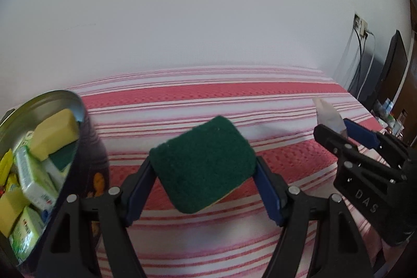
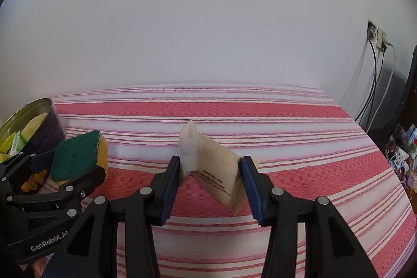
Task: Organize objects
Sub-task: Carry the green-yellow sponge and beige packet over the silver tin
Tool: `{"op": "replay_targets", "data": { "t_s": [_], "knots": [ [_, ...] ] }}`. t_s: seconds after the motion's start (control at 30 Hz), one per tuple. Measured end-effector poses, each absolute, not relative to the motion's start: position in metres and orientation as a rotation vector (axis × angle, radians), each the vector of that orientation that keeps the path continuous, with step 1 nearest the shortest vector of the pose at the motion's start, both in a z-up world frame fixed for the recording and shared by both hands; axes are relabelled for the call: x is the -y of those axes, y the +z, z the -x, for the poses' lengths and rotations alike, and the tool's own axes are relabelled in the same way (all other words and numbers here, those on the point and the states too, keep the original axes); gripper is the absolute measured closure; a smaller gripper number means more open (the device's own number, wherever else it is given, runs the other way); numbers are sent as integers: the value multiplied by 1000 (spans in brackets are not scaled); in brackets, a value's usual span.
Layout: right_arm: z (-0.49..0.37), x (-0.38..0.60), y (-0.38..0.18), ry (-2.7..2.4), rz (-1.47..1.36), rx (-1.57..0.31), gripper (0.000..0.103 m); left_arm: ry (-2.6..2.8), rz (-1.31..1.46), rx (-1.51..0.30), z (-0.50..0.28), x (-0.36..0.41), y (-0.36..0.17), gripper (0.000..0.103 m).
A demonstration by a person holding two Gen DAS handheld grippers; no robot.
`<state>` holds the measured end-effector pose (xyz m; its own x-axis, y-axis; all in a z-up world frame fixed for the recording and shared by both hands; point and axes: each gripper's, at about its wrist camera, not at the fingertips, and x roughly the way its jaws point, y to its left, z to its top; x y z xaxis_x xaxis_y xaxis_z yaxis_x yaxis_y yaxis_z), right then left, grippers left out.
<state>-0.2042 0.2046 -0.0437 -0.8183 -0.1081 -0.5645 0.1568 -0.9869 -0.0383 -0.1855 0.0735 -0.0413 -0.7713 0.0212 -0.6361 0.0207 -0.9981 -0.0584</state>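
My left gripper (image 1: 204, 175) is shut on a green-and-yellow scouring sponge (image 1: 203, 164), held above the striped bed. The same sponge (image 2: 78, 156) shows at the left of the right wrist view, in the left gripper (image 2: 74, 173). My right gripper (image 2: 210, 183) is shut on a beige packet holding a comb (image 2: 212, 168), tilted between the blue pads. The packet (image 1: 329, 116) also shows at the right of the left wrist view, in the right gripper (image 1: 336, 133). A round metal tin (image 1: 86, 127) at the left holds sponges and small green boxes.
The bed carries a red-and-white striped cover (image 2: 286, 137) that fills the lower half of both views. A white wall stands behind it. Cables (image 2: 375, 85) hang from a wall socket at the right, beside dark furniture and small clutter (image 2: 401, 153).
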Motion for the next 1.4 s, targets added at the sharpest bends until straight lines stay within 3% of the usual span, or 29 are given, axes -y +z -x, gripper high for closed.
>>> {"op": "replay_targets", "data": {
  "t_s": [1.4],
  "knots": [
    [160, -186, -41, -2817, -735, -111, 53, 3105, 832, 153, 107, -30, -27, 28]
  ]
}}
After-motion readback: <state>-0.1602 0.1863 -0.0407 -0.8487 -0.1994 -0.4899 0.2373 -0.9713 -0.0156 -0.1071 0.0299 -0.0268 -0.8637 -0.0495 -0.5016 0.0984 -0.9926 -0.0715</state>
